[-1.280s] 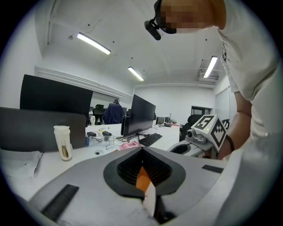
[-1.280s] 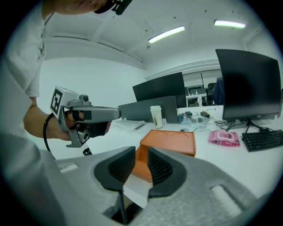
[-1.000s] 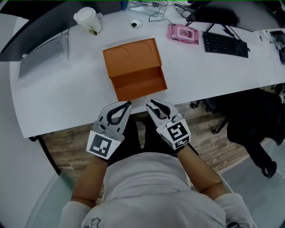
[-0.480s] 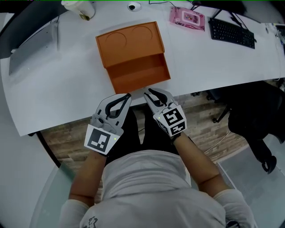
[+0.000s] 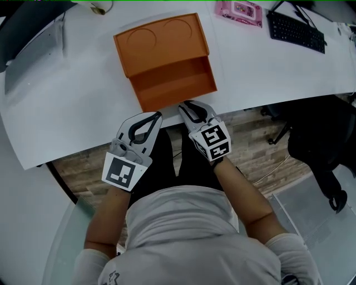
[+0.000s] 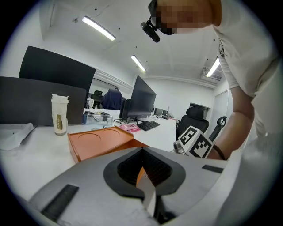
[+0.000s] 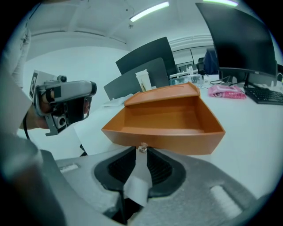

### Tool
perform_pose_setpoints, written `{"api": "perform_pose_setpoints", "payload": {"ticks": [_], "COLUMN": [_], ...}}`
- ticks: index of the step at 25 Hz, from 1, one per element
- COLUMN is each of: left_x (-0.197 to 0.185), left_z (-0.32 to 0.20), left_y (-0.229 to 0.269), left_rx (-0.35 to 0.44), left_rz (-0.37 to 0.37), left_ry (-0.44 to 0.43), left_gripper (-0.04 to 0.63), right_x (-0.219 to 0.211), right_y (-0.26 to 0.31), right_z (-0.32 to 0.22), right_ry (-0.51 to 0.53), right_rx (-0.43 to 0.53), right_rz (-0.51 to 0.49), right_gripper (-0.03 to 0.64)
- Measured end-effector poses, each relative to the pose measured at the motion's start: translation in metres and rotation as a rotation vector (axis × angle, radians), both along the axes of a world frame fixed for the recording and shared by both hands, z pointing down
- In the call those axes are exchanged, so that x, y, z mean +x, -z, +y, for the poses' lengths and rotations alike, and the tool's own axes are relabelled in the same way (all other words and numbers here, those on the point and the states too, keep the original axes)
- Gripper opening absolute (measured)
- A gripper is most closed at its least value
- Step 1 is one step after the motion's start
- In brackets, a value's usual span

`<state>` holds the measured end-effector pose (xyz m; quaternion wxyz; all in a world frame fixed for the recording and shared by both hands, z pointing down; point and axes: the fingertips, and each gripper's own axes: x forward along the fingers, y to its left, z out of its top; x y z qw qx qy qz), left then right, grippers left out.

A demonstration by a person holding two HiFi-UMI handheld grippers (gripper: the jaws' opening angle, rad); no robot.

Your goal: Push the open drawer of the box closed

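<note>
Looking light and stiff, the open drawer (image 5: 175,83) of the orange box (image 5: 158,42), near the white bench's (image 5: 67,111) front edge, should take a square push on its front panel, where the right gripper's (image 5: 184,106) slightly parted jaws are closing at the small clear knob (image 7: 142,148); the left gripper's (image 5: 159,115) jaws meet, empty.

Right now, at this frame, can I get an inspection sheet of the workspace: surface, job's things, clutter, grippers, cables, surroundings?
Surface: white table, curved near edge.
Job's things: orange box; its drawer is pulled out toward the person and empty, with a small knob on its front.
Clutter: pink pack, keyboard and cup along the far side; grey flat item at far left.
Grippers: left gripper shut, empty, just short of the drawer; right gripper has its jaws a slit apart and closing, tips at the knob, no grip seen.
Cables: nothing seen.
Surroundings: black office chair, wood-pattern floor, monitor.
</note>
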<state>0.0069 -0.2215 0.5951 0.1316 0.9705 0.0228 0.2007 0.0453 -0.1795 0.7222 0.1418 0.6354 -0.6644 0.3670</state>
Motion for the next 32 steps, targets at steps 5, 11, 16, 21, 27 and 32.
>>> {"api": "perform_pose_setpoints", "payload": {"ticks": [5, 11, 16, 21, 27, 32], "left_x": [-0.001, -0.002, -0.001, -0.002, -0.003, -0.001], "left_z": [0.001, 0.002, 0.002, -0.001, -0.009, -0.015], "left_y": [-0.004, -0.009, -0.011, -0.011, -0.01, -0.006], "left_rx": [-0.003, -0.011, -0.019, -0.023, -0.022, -0.021], "left_rz": [-0.009, -0.015, -0.013, -0.012, -0.007, -0.001], "left_ry": [-0.007, -0.009, -0.01, -0.001, 0.004, 0.009], "left_gripper": [-0.002, -0.002, -0.002, -0.002, -0.002, -0.002], "right_x": [0.003, 0.002, 0.0, 0.001, 0.0, 0.0], "right_y": [0.0, -0.002, -0.006, -0.006, -0.008, -0.007], "right_z": [0.0, -0.002, -0.006, -0.007, -0.01, -0.015], "right_ry": [-0.026, -0.025, -0.025, -0.026, -0.023, -0.015], "right_rx": [0.003, -0.002, -0.013, -0.019, -0.033, -0.041], "right_rz": [0.008, 0.019, 0.012, 0.025, 0.026, 0.023], "right_gripper": [0.072, 0.089, 0.091, 0.075, 0.072, 0.071]}}
